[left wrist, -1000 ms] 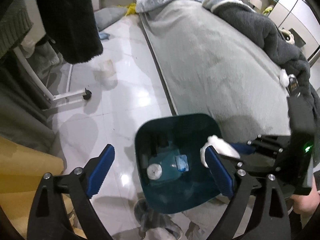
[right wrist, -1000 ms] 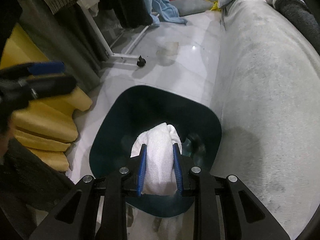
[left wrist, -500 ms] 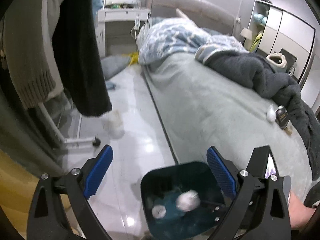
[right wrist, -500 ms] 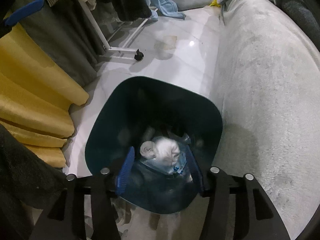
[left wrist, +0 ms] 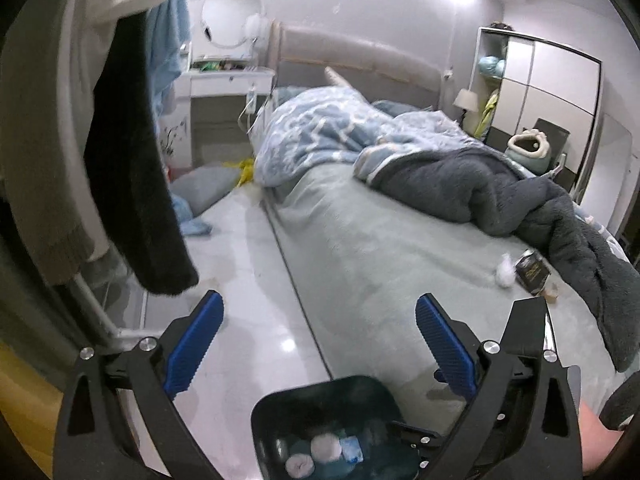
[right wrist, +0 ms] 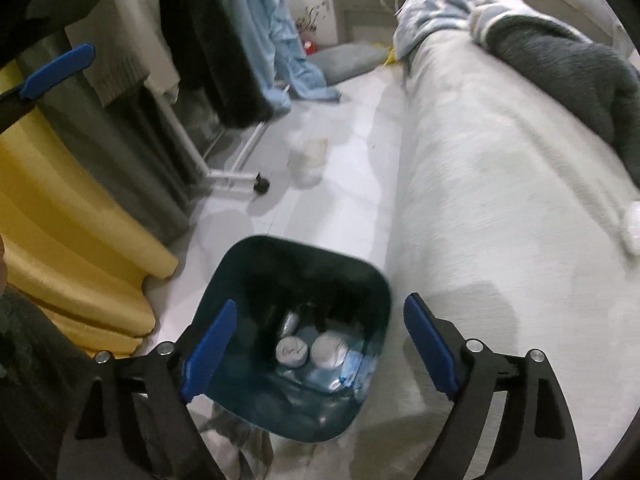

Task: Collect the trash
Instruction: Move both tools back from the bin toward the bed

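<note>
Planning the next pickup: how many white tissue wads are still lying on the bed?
1 for certain: a white crumpled tissue wad lies on the grey bed cover beside a small dark box. More could be hidden under the dark grey fleece blanket.

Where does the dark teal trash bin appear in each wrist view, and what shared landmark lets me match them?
Left wrist: trash bin at bottom centre, below the open fingers, partly cut off.
Right wrist: same bin at lower centre, between the open fingers, crumpled tissues inside.
Shared landmark: the grey bed just right of the bin.
</note>
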`<state>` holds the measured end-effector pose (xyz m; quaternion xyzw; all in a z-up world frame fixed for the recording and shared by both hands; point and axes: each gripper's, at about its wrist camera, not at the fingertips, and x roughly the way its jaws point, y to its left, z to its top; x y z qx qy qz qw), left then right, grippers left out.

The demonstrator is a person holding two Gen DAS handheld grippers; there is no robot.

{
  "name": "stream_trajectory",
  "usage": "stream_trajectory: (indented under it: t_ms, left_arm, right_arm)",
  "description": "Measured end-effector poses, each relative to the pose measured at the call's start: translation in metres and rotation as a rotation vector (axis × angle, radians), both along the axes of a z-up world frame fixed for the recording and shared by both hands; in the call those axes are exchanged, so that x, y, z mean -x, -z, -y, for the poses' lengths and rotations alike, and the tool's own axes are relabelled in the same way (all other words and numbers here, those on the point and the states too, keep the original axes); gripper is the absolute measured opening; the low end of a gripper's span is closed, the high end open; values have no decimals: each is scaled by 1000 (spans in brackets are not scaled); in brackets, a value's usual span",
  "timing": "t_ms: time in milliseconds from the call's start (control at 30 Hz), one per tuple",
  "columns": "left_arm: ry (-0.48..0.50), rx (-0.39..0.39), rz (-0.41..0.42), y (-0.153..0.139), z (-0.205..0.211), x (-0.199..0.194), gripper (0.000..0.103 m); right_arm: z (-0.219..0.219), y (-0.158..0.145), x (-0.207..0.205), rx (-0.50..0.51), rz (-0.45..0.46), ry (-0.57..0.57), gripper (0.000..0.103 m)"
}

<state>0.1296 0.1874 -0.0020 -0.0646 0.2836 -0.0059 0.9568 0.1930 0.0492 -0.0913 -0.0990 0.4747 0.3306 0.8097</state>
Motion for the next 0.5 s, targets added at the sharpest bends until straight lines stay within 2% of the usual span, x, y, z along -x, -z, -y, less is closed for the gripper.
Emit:
stream_trajectory:
  t_ms: [333,500]
  left_arm:
    - [58,79,45,-8,32,-22,99]
    - [99,111,51,-8,52,-34,99]
  right_arm:
    - [58,-29,-8,2,149,71,92]
    - [92,-43,-16,72,279,104,95]
